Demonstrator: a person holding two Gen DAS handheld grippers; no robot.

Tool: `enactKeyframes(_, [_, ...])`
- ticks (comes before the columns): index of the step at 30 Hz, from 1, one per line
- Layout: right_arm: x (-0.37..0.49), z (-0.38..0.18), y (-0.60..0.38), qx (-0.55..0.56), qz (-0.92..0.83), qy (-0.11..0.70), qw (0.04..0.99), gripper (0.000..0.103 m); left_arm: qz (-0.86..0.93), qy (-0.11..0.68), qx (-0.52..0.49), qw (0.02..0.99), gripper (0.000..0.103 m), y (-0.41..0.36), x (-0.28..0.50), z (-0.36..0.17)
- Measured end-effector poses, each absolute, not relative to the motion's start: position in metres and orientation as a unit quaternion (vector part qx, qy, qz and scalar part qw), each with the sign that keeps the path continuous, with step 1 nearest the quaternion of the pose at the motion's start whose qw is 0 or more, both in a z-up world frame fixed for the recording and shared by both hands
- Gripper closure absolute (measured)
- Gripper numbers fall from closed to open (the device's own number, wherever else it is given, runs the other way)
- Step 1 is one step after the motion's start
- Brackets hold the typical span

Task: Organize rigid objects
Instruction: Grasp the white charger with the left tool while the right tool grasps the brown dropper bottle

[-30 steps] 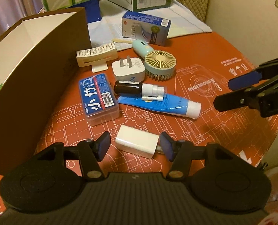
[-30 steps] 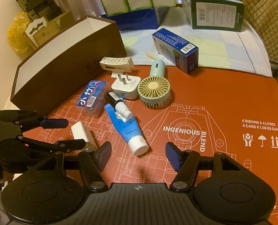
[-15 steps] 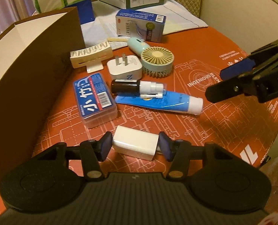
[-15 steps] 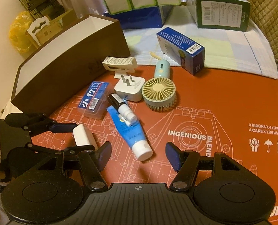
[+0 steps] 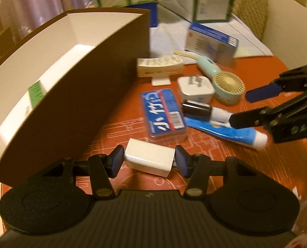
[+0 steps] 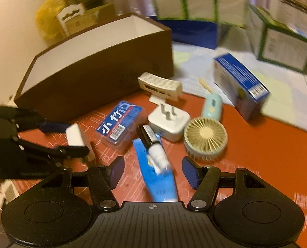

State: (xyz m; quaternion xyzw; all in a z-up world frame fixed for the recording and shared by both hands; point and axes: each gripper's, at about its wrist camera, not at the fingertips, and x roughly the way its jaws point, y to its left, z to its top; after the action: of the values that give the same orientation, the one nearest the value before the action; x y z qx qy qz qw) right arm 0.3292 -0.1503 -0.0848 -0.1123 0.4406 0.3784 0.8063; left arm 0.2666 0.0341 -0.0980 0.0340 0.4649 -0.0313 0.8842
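My left gripper (image 5: 149, 162) is shut on a white rectangular block (image 5: 148, 160) and holds it above the orange mat, next to the brown box (image 5: 74, 95) with a white inside. The block also shows in the right wrist view (image 6: 75, 135). My right gripper (image 6: 153, 171) is open over the blue tube (image 6: 159, 175) and the black-and-white spray bottle (image 6: 153, 144), one finger on each side. A blue-labelled clear case (image 5: 162, 115), a white plug (image 5: 195, 86), a green handheld fan (image 5: 225, 84) and a cream rack (image 5: 159, 67) lie on the mat.
A blue carton (image 6: 240, 84) stands at the mat's far edge. Green-and-white boxes (image 6: 198, 4) and a green carton (image 6: 285, 45) sit behind on a pale cloth. The brown box (image 6: 95, 70) takes up the left side.
My left gripper has closed on the white block, lifted it and swung left toward the brown box. My right gripper has moved forward over the blue tube and spray bottle.
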Motion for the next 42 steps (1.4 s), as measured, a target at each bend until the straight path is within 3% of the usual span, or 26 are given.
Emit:
enactKeyframes(3, [0.338, -0.094, -0.138, -0.131, 0.392, 0.436, 0.799, 0.06, -0.016, 0.466, 0.026, 0.885, 0.053, 0.04, 0.272, -0.098])
enactKeyframes(20, [0.363, -0.127, -0.104, -0.185, 0.412, 0.445, 0.773, 0.072, 0.001, 0.471, 0.016, 0.882, 0.053, 0.049, 0.288, -0.098])
enactKeyframes(22, [0.364, -0.128, -0.103, -0.189, 0.413, 0.444, 0.773, 0.08, 0.0, 0.471, 0.017, 0.882, 0.053, 0.048, 0.289, -0.097])
enactKeyframes(32, [0.355, -0.115, -0.11, -0.185, 0.407, 0.442, 0.778, 0.082, -0.007, 0.461, 0.017, 0.887, 0.053, 0.048, 0.285, -0.086])
enactKeyframes(42, [0.337, -0.058, -0.113, -0.139, 0.414, 0.424, 0.793, 0.082, -0.018, 0.423, 0.004, 0.906, 0.053, 0.05, 0.264, -0.04])
